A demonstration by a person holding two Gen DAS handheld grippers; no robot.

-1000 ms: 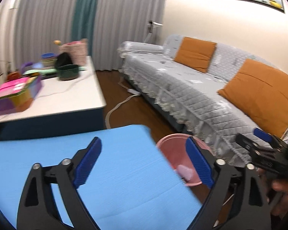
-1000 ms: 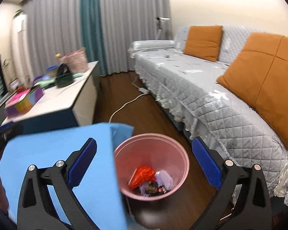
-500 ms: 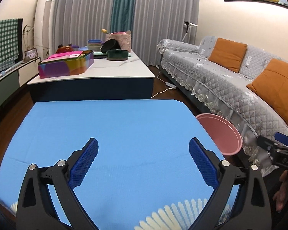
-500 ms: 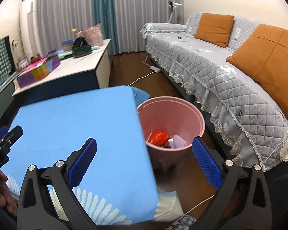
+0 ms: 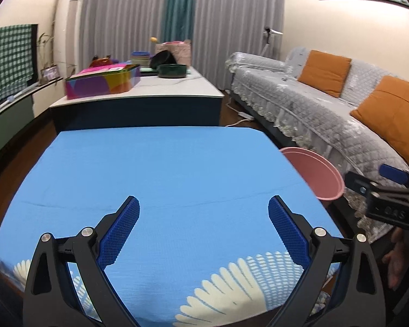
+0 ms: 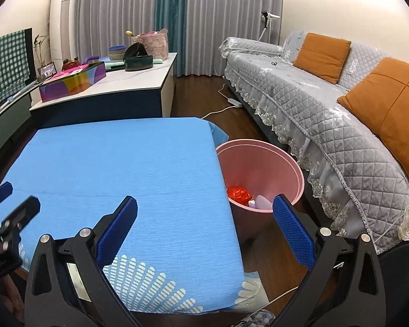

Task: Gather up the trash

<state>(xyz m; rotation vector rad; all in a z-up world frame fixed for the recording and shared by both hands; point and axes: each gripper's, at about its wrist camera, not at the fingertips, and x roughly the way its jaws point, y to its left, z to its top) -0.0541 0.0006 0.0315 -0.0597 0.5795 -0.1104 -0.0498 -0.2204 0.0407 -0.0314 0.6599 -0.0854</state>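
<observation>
1. The crumpled red wrapper [image 6: 238,193] and a pale lilac scrap [image 6: 260,203] lie at the bottom of the round pink plastic bin [image 6: 283,163], just ahead of the right gripper [image 6: 204,227] and close to its right-hand pad.
2. The bin stands on the dark wood floor, touching the edge of the table under a blue cloth with a white feather print [image 6: 117,169], between it and the grey quilted sofa [image 6: 327,114].
3. The right gripper is spread wide, holding nothing, over the cloth's right edge.
4. The left gripper [image 5: 203,230] is likewise spread and empty above the bare cloth [image 5: 163,174]; the bin's rim [image 5: 327,171] shows to its right.
</observation>
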